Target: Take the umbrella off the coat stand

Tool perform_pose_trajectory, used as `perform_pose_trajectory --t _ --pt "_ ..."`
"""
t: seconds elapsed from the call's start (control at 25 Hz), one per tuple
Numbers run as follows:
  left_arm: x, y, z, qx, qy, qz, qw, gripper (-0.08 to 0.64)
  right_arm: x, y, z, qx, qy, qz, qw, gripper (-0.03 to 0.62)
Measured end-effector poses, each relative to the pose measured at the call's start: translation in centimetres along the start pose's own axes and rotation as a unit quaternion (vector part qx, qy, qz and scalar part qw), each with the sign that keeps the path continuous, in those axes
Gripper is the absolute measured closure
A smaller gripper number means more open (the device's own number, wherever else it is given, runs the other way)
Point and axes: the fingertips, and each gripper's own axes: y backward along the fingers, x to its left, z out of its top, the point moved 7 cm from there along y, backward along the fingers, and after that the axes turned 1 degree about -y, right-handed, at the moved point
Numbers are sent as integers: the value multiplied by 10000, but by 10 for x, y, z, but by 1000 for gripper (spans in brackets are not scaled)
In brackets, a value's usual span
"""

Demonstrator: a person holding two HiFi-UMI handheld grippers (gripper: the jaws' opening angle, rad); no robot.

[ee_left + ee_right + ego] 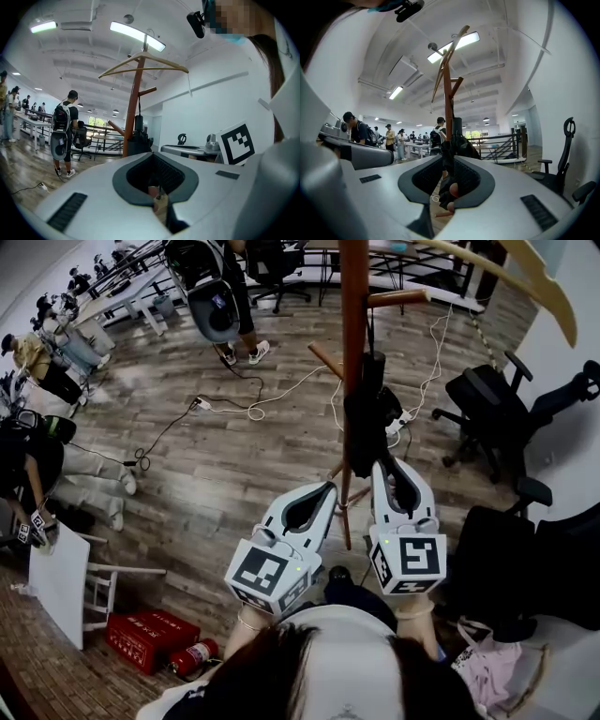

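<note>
A folded black umbrella [367, 418] hangs against the brown wooden coat stand [353, 324], below a peg. The stand's pole [133, 112] carries a wooden hanger [145, 63] on top. My right gripper [384, 465] points level at the umbrella's lower part, its tips right beside it. In the right gripper view the umbrella [457, 140] fills the far end of the right gripper [449, 157], whose jaws stand a little apart and are not clamped on it. My left gripper [328, 488] is just left of the pole, shut and empty. From the left gripper [152, 154] the umbrella [138, 138] shows ahead.
Black office chairs [487, 399] stand to the right of the stand. White and black cables [253, 409] trail over the wood floor. A white stool [66, 577], a red box [150, 638] and a fire extinguisher [192, 657] lie at the lower left. A person with a backpack [216, 296] stands behind.
</note>
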Motion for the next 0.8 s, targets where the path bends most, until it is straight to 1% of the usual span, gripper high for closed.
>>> perform_pose_trajectory --t 0.2,0.56,0.8 --pt "5 -12 -2 51 41 75 10000 551 -9 -14 -4 132 -3 97 9999 474" --pt "15 -28 -7 119 124 153 9997 551 -19 -38 -14 285 43 178 9994 406" --pt "21 -36 -8 182 152 160 9996 551 -21 -52 -21 527 95 255 9982 362"
